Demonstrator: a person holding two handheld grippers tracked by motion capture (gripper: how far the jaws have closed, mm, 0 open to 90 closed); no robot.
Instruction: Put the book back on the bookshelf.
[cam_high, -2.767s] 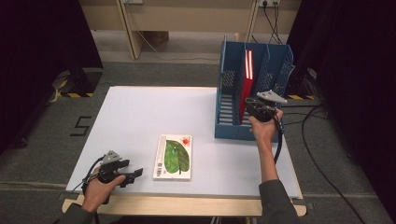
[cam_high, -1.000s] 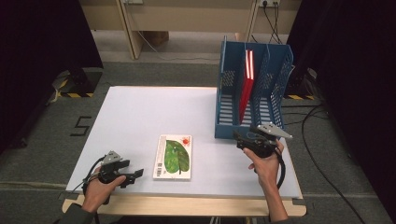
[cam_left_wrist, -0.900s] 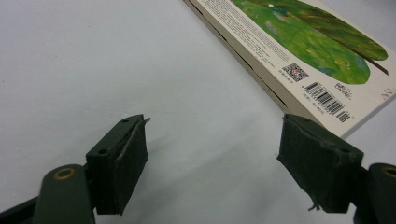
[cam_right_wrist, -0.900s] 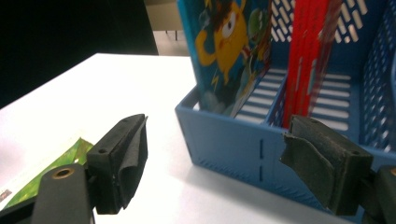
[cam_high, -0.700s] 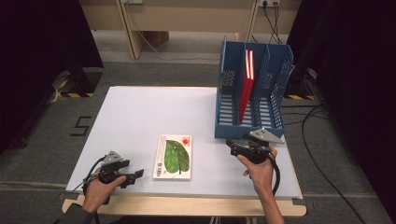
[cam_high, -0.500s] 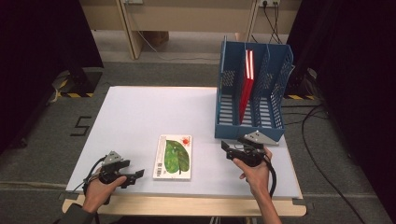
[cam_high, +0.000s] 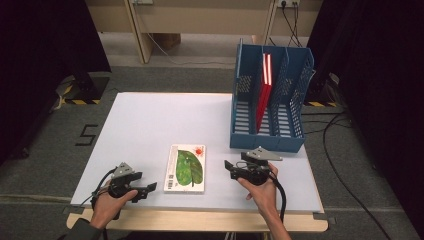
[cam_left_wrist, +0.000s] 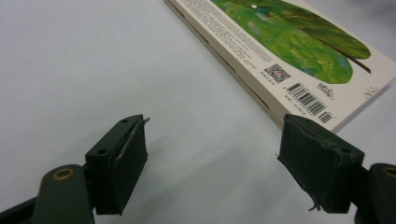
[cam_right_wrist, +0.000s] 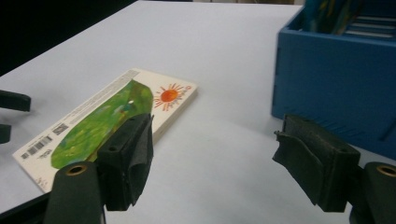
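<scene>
Two claws wide, empty — book flat between; blue rack near right claw, perhaps apart.

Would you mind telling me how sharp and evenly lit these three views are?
High view: table evenly lit, surroundings dark, book fairly sharp. Left gripper view: barcode crisp, near pads soft. Right gripper view: book readable, pads and blue file rack slightly blurred.

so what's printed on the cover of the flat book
A green leaf and a red-orange sun on the book; right gripper view.
</scene>
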